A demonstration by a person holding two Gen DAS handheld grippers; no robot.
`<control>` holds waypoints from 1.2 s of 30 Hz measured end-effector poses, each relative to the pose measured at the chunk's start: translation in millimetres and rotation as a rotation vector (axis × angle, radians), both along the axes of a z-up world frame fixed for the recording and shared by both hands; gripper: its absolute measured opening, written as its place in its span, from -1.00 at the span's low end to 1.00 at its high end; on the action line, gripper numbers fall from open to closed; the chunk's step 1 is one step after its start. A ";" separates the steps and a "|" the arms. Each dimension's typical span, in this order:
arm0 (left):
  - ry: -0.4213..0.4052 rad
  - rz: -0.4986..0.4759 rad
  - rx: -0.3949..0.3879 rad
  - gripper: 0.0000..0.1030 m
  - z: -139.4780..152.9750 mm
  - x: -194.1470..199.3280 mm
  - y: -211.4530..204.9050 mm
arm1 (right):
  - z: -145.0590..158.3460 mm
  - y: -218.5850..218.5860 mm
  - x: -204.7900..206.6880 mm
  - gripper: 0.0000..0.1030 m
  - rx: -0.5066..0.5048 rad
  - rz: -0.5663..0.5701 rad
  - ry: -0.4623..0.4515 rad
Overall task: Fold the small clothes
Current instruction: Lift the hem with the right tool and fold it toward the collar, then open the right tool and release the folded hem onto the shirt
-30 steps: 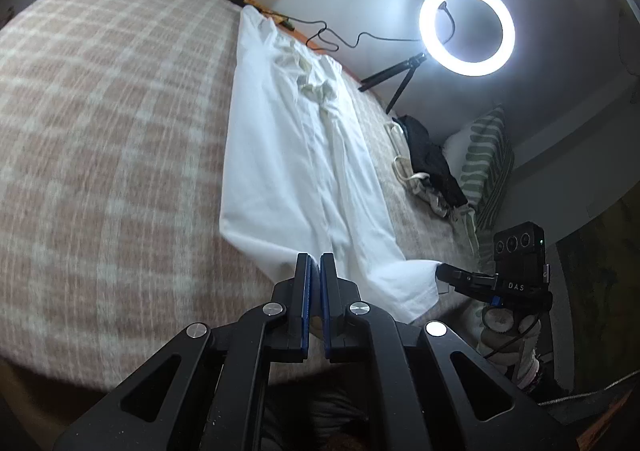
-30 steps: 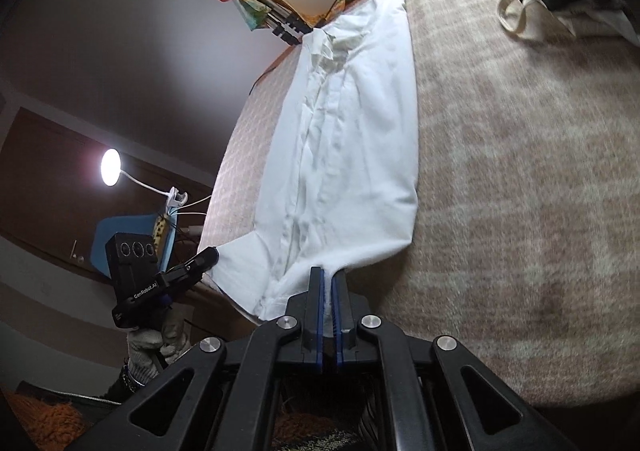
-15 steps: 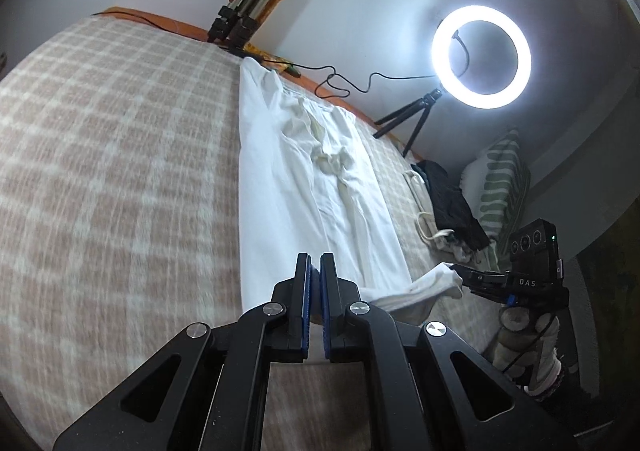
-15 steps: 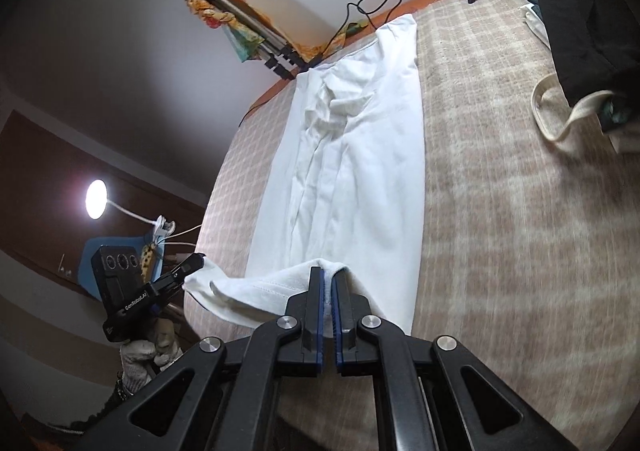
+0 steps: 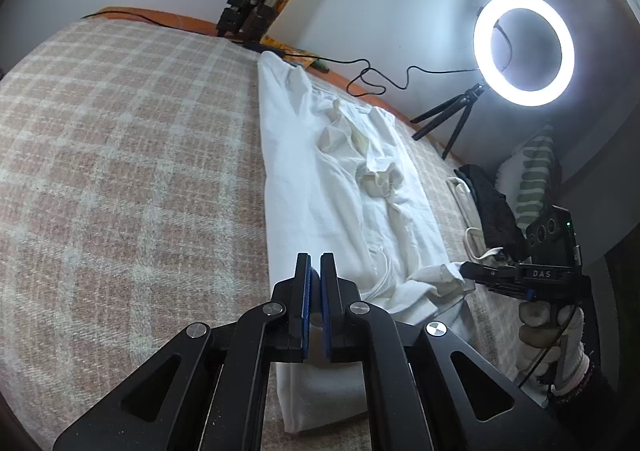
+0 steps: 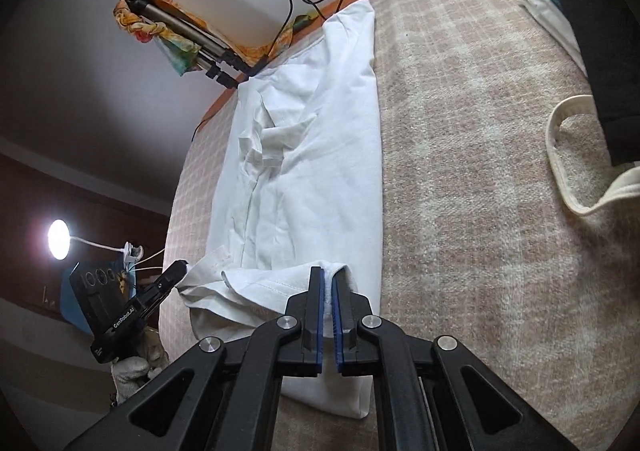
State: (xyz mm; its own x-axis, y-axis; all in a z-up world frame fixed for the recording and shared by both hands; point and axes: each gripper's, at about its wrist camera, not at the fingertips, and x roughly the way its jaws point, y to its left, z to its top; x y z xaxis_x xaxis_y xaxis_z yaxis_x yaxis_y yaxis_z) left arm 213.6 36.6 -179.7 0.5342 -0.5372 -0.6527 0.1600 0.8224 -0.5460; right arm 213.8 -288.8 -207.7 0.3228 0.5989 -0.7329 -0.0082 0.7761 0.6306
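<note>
A long white garment (image 5: 320, 179) (image 6: 312, 155) lies lengthwise on the plaid bed blanket (image 5: 120, 171) (image 6: 460, 171). Its near hem is lifted and doubled back over the rest. My left gripper (image 5: 315, 257) is shut on the hem's left corner; the right wrist view shows it (image 6: 182, 266) pinching that corner. My right gripper (image 6: 328, 271) has the hem's right corner between its pads, and its jaws are opening slightly. In the left wrist view the right gripper (image 5: 464, 270) still has cloth at its tip. A gloved hand (image 5: 556, 335) holds it.
A lit ring light (image 5: 524, 47) on a small tripod stands at the bed's far right. Black clothing (image 5: 492, 207), a cream strap (image 6: 560, 171) and a striped pillow (image 5: 536, 179) lie right of the garment. Folded tripod legs (image 5: 248, 7) and a cable line the far edge. A desk lamp (image 6: 58, 245) glows beyond the left side.
Both grippers have carried the near hem forward over the garment, so the hem now lies doubled over it. More of the bed's far end has come into view.
</note>
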 end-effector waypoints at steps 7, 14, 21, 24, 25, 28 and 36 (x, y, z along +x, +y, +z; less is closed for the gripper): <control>-0.009 0.066 -0.070 -0.57 12.8 0.5 25.5 | 18.0 -22.6 -9.2 -0.55 0.067 -0.033 -0.071; -0.073 -0.084 0.070 -0.57 19.1 -17.9 15.4 | 40.4 -6.0 -43.4 -0.41 -0.193 0.126 -0.251; -0.039 -0.165 0.195 -0.57 -2.4 -4.7 -19.2 | 22.2 30.4 -33.2 -0.29 -0.412 0.257 -0.341; -0.044 -0.154 0.208 -0.57 -2.7 6.2 -25.3 | 16.0 43.6 -25.9 -0.29 -0.481 0.293 -0.382; -0.044 -0.146 0.211 -0.57 -2.7 11.0 -26.4 | 14.8 45.4 -23.0 -0.38 -0.487 0.292 -0.392; -0.038 -0.133 0.224 -0.57 -3.9 18.4 -24.5 | 7.2 41.0 -9.0 -0.73 -0.480 0.259 -0.346; -0.019 -0.092 0.265 -0.57 -13.4 22.6 -20.0 | 12.6 27.7 -1.6 -0.77 -0.445 0.209 -0.312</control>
